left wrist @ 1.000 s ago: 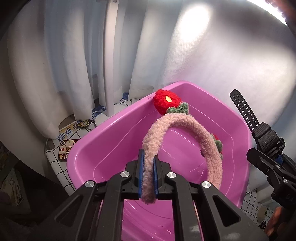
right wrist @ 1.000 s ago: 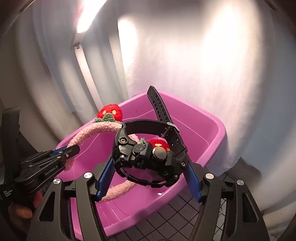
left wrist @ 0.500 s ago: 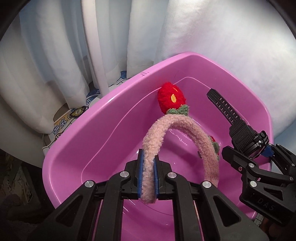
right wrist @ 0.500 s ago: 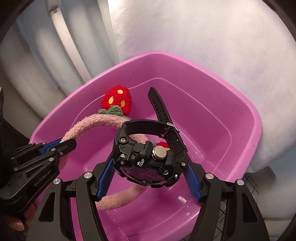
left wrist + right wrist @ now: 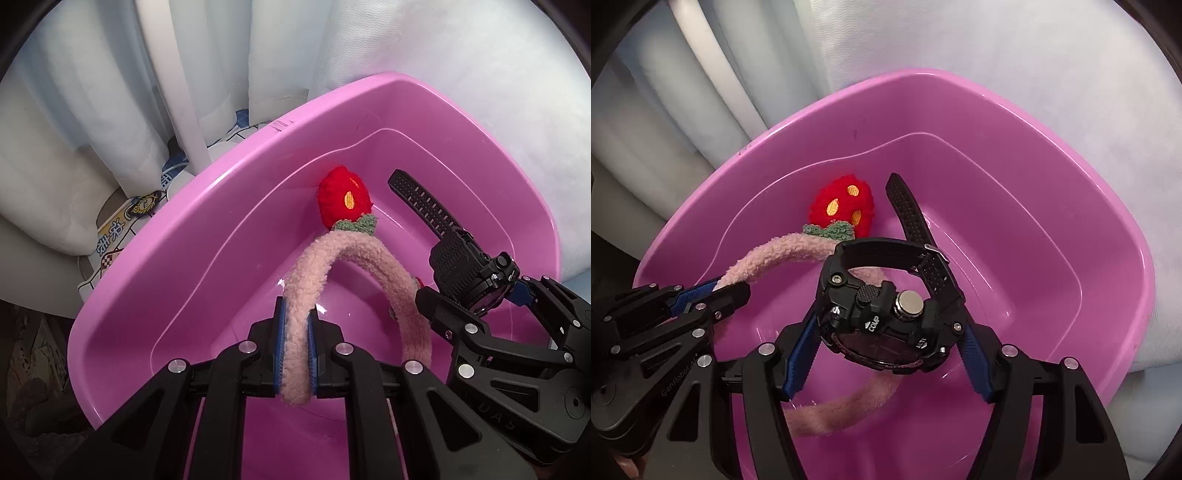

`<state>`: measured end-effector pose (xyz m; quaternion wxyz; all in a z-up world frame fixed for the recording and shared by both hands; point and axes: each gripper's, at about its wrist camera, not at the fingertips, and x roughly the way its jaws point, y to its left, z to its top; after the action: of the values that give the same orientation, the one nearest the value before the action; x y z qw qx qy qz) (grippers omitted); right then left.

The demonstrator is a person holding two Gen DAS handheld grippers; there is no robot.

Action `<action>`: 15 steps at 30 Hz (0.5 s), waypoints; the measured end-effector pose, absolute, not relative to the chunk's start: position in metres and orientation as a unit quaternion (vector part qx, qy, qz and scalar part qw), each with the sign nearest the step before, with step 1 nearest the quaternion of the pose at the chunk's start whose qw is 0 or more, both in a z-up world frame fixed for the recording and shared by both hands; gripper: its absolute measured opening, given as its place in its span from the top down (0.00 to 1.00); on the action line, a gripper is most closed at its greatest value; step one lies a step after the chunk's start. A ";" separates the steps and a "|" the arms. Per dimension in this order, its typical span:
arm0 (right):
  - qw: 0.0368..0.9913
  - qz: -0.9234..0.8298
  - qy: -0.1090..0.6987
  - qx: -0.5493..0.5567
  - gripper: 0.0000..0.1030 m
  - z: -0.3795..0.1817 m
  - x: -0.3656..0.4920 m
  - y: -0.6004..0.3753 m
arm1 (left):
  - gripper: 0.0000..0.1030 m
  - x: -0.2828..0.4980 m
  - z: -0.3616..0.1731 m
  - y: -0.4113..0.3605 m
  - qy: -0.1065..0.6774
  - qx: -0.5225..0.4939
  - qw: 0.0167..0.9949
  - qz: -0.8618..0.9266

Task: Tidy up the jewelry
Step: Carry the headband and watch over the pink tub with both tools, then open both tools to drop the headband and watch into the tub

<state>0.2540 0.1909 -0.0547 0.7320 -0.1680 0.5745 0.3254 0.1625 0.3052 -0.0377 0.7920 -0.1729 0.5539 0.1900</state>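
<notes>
Headband [image 5: 325, 258]: fuzzy pink, red strawberry; watch [image 5: 886, 314]: black.

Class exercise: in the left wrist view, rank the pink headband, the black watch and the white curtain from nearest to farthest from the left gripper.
1. Pink headband: clamped in the left gripper.
2. Black watch: to its right, held in the right gripper over the pink basin.
3. White curtain: behind the basin.
</notes>
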 end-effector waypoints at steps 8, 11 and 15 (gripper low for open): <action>0.706 0.308 0.616 -0.166 0.36 -0.070 0.270 0.198 | 0.90 0.173 -0.051 0.307 0.576 -0.187 0.772 0.192; 0.704 0.303 0.620 -0.167 0.36 -0.071 0.271 0.198 | 0.90 0.175 -0.056 0.312 0.579 -0.191 0.769 0.193; 0.697 0.296 0.631 -0.167 0.36 -0.075 0.277 0.204 | 0.89 0.176 -0.062 0.318 0.587 -0.203 0.760 0.193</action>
<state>0.2769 0.2035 -0.0747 0.6972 -0.1673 0.6312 0.2956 0.1757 0.3177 -0.0621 0.7599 -0.2027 0.5868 0.1928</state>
